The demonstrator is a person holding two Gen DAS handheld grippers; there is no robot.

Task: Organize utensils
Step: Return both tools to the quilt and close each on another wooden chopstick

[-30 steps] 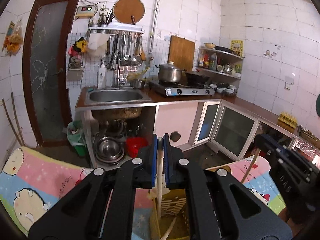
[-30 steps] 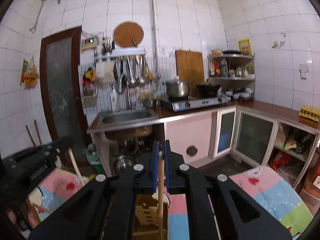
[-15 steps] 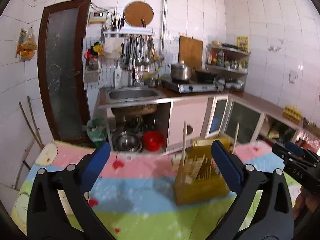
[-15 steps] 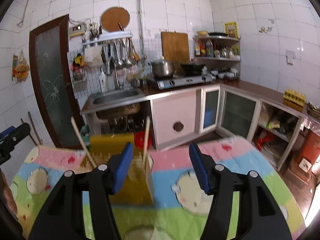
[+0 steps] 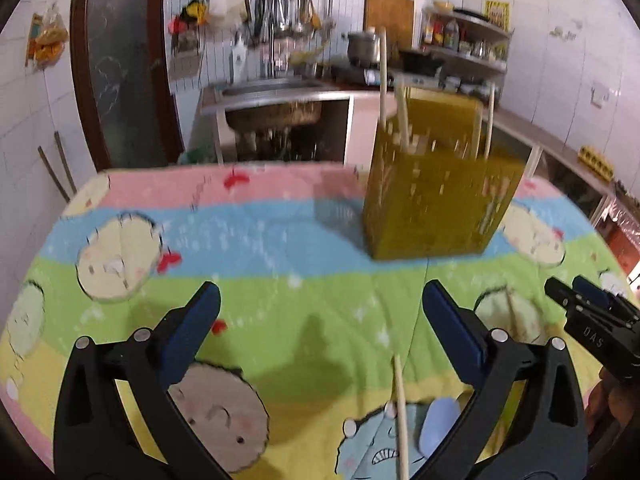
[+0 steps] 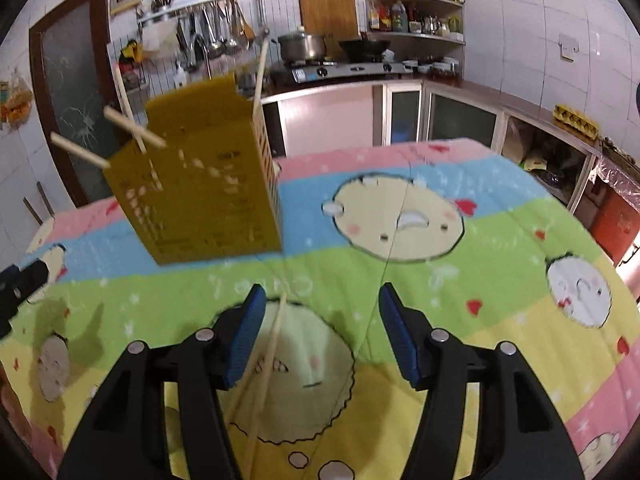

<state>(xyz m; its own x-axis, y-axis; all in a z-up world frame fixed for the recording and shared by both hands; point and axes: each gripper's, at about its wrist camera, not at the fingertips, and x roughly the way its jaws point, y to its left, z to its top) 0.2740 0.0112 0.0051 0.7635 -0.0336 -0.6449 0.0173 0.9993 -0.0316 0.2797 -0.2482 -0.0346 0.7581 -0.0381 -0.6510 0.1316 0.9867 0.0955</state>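
Note:
A yellow slotted utensil holder (image 5: 436,188) stands on the cartoon-print cloth, with several wooden chopsticks (image 5: 383,80) sticking up out of it. It also shows in the right wrist view (image 6: 200,196). My left gripper (image 5: 320,328) is open and empty, low over the cloth, in front of the holder. A loose chopstick (image 5: 401,416) lies on the cloth between its fingers. My right gripper (image 6: 320,332) is open and empty. A loose chopstick (image 6: 264,364) lies by its left finger.
The colourful cloth (image 6: 440,280) covers the table. The right gripper's tip (image 5: 592,320) shows at the right edge of the left wrist view. Behind the table are a sink (image 5: 272,92), cabinets (image 6: 404,116) and a stove with pots (image 6: 304,46).
Both grippers let go of their chopsticks in the holder, opened, and drew back and down toward the near part of the cloth. The holder now stands farther from both.

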